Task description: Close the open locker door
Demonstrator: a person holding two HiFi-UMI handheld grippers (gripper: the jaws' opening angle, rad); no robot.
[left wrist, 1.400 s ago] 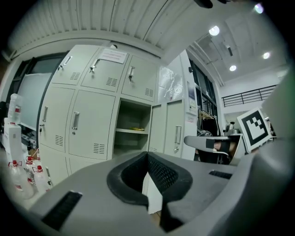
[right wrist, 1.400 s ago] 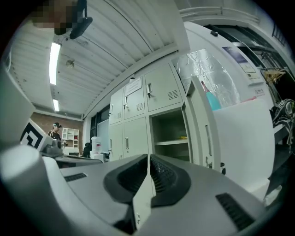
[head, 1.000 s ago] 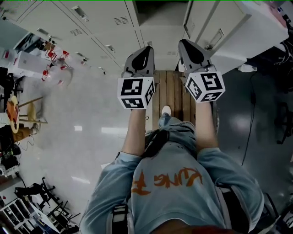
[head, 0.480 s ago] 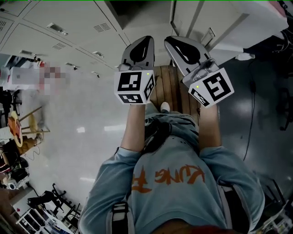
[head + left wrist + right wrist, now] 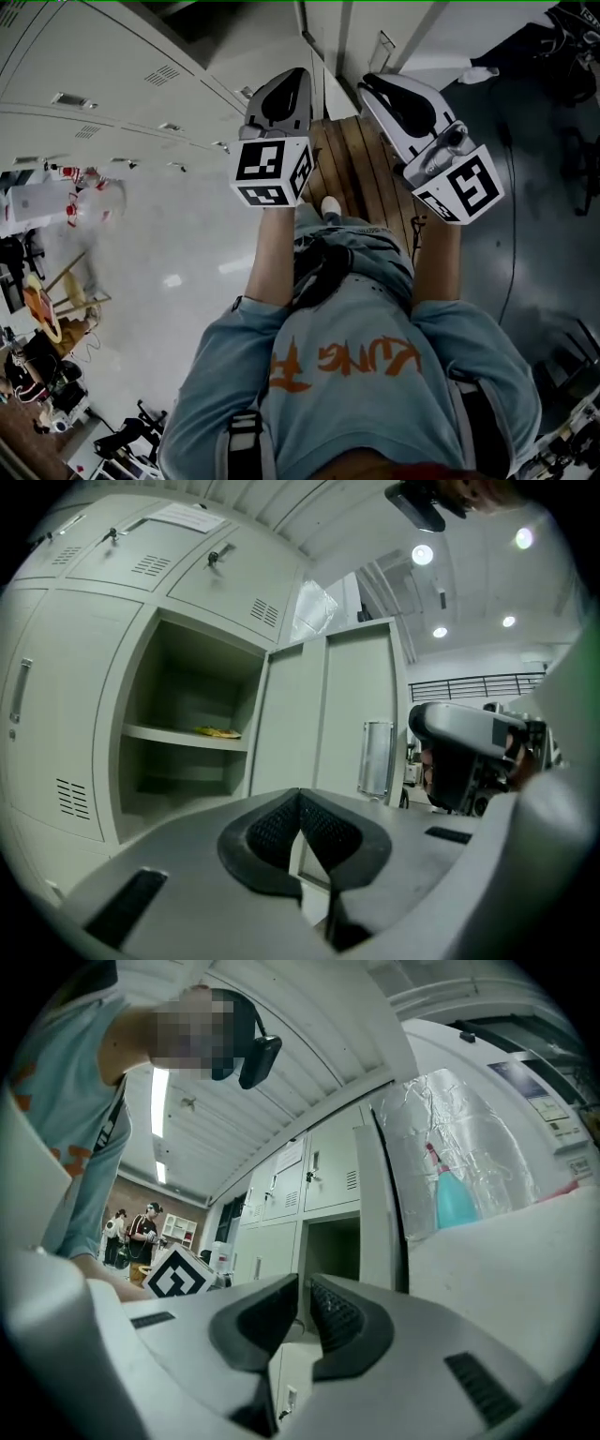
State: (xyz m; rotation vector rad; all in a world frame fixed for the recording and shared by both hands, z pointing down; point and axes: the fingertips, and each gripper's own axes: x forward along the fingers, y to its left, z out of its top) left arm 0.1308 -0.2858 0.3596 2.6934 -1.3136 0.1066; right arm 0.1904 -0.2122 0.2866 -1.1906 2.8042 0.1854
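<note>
The open locker (image 5: 187,733) shows a shelf with a small yellow thing on it. Its grey door (image 5: 328,714) stands swung out to the right, with a metal handle (image 5: 375,758) on it. In the head view the door (image 5: 370,28) is at the top, just ahead of both grippers. My left gripper (image 5: 286,77) points at the locker with its jaws shut and empty (image 5: 300,803). My right gripper (image 5: 372,84) is tilted, close to the door's edge (image 5: 380,1204), its jaws (image 5: 305,1297) shut on nothing. Neither gripper touches the door.
I stand on a wooden slat platform (image 5: 361,178). Closed lockers (image 5: 84,75) run off to the left. A white block with a plastic-wrapped bottle (image 5: 459,1176) stands right of the door. Clutter (image 5: 56,309) lies at far left, cables on the dark floor (image 5: 534,234) at right.
The view has swung left to right, and the open door now sits right above the grippers. My right gripper has tilted and drifted right. Both jaws stay shut.
</note>
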